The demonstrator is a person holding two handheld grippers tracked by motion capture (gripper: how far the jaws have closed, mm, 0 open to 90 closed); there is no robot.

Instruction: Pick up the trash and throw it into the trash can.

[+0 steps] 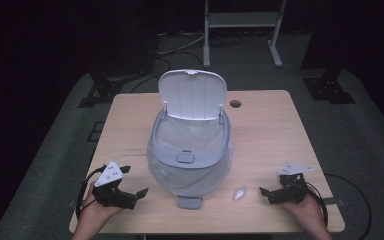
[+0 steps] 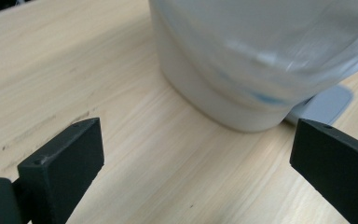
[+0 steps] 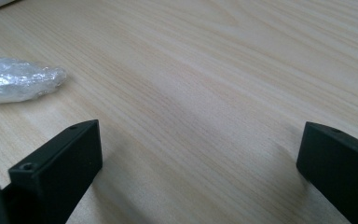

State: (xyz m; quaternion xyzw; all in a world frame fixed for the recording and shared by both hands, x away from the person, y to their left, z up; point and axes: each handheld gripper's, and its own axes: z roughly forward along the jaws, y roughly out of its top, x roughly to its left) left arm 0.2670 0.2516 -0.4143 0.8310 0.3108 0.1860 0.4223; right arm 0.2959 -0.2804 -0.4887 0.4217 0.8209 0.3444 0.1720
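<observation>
A white pedal bin (image 1: 190,165) stands mid-table with its lid (image 1: 192,95) flipped up and a clear bag lining it. Its grey pedal (image 1: 189,202) points at the table's front edge. A small crumpled wad of clear plastic (image 1: 240,192) lies on the wood right of the pedal. My left gripper (image 1: 134,181) rests low at the front left, open and empty, facing the bin's base (image 2: 242,56) and pedal (image 2: 324,105). My right gripper (image 1: 272,185) sits at the front right, open and empty, with the wad (image 3: 18,79) just beyond its left jaw.
The light wooden table (image 1: 275,130) has a cable hole (image 1: 235,104) near its back edge. Behind it on the grey carpet stand a white frame (image 1: 242,20) and black stand feet (image 1: 327,87). A black cable (image 1: 350,200) loops off the right edge.
</observation>
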